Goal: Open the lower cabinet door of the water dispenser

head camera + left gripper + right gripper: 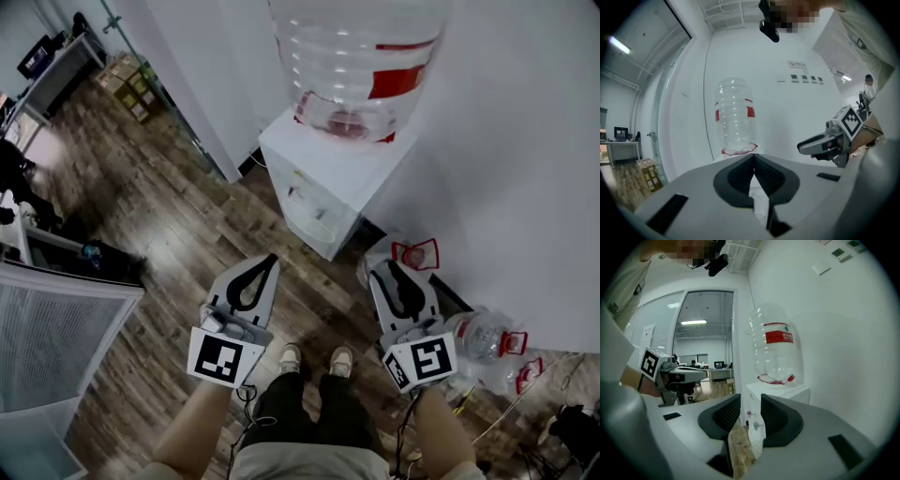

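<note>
Right gripper [389, 267] parted, left gripper [272, 259] closed, both empty; we judge the water dispenser [314, 192] door light, stiff: hook its edge

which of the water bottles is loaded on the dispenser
The large clear bottle with the red label, neck down on top of the white dispenser. The other bottles are on the floor by the wall.
</note>
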The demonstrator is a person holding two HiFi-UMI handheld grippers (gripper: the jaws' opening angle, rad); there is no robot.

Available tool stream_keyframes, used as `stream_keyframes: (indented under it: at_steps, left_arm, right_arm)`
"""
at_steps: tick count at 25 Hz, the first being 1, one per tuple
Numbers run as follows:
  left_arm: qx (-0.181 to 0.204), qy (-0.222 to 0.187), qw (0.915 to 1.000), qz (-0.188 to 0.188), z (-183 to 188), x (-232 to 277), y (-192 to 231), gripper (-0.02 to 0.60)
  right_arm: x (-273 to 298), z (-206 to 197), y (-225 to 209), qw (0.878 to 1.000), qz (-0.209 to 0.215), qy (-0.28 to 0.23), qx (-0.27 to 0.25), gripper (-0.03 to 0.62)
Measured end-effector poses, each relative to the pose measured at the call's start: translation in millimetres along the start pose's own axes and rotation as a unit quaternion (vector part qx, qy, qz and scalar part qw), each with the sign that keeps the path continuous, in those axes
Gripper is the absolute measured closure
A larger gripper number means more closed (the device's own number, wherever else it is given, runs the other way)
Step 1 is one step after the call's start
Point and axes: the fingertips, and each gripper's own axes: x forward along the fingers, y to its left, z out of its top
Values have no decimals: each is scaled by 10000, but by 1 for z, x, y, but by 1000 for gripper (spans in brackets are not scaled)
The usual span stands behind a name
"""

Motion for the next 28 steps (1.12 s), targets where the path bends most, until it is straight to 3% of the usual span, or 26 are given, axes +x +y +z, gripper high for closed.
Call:
stream_keyframes:
  at_steps: [11, 14, 17, 28]
  left_arm:
    - [-65, 65, 9999, -91, -131, 45, 5, 576]
    - [-240, 110, 9996, -73, -171, 58, 7, 577]
    - [-445, 229, 9987, -24, -212, 68, 10, 577]
    - [-435, 202, 9987, -189, -322, 115, 12, 577]
  right_arm:
    - [82, -150, -20, 9984, 183, 488, 237, 358]
    - [102, -194, -23, 9979, 211, 590, 164, 335]
    - [116, -233, -26, 9969, 247, 609, 434, 319]
    - [170, -361, -56, 9945, -108, 883, 549, 287]
